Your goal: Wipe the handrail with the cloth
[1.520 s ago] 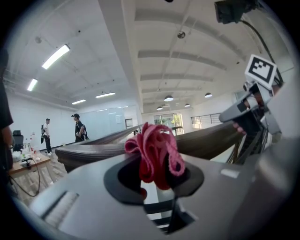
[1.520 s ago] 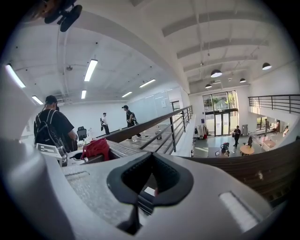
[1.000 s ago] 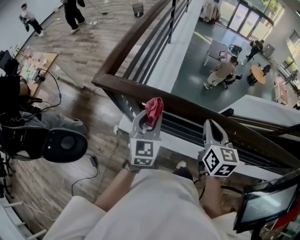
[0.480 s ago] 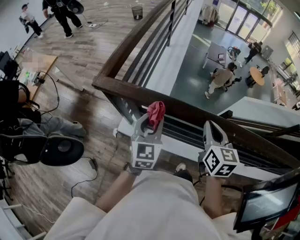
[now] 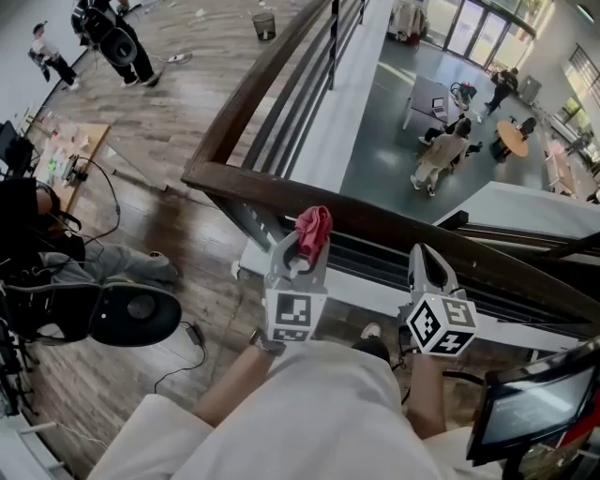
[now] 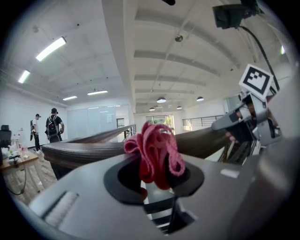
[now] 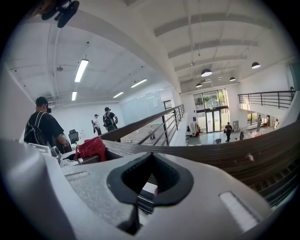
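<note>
place: open upper floor of a large office-like building, overlooking a lobby | edge: dark wooden handrail [image 5: 375, 220] on metal bars | below: grey lobby floor [image 5: 384, 131], glass doors [image 5: 469, 28], round table [image 5: 520, 141], people [image 5: 436, 155] | up here: plank floor [image 5: 178, 103], cluttered desk [image 5: 70, 145], office chair [image 5: 131, 314], monitor [image 5: 534, 408] | ceiling: strip lights [image 7: 81, 70]
</note>
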A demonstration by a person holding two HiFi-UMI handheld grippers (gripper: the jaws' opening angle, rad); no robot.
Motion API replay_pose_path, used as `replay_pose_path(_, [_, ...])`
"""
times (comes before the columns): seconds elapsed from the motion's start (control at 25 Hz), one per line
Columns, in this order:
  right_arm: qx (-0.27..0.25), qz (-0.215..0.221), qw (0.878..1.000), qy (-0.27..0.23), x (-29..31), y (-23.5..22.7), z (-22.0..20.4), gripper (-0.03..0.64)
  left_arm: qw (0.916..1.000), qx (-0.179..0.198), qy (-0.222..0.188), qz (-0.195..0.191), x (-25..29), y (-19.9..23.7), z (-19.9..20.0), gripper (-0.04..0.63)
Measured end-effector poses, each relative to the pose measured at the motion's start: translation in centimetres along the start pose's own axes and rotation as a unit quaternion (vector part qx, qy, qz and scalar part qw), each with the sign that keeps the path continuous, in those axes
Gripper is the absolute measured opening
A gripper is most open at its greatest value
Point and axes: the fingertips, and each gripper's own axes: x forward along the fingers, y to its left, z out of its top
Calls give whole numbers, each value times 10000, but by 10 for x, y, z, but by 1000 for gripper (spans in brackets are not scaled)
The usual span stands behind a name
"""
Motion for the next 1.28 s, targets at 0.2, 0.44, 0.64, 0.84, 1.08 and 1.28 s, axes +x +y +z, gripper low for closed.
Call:
replay_pose_path(0.2, [-56,55,10000,4,-2,-1,2,3,10000,52,-49,27,-2,-3,3,123])
replay_pose_path(0.44, [-56,185,9998,-6,2,1,2,3,9997,190,-35,-150,3,-18,5,123])
replay_pose_path(0.64, [-60,266,9996,18,1,2,3,3,9995,212,-20,-239,4,-30,8,121])
replay_pose_path(0.84, [-62,309,9995,57,-4,-3,1,3,9995,192,8,-237,5,-38,10,123])
replay_pose_path(1.08, [-80,372,9992,89,-4,-4,-1,3,9992,275,-7,-290,8,-49,10,123])
replay_pose_path(1.28, [-275,513,9983,91,-10,-3,1,3,9994,181,49,-305,7,-50,10,123])
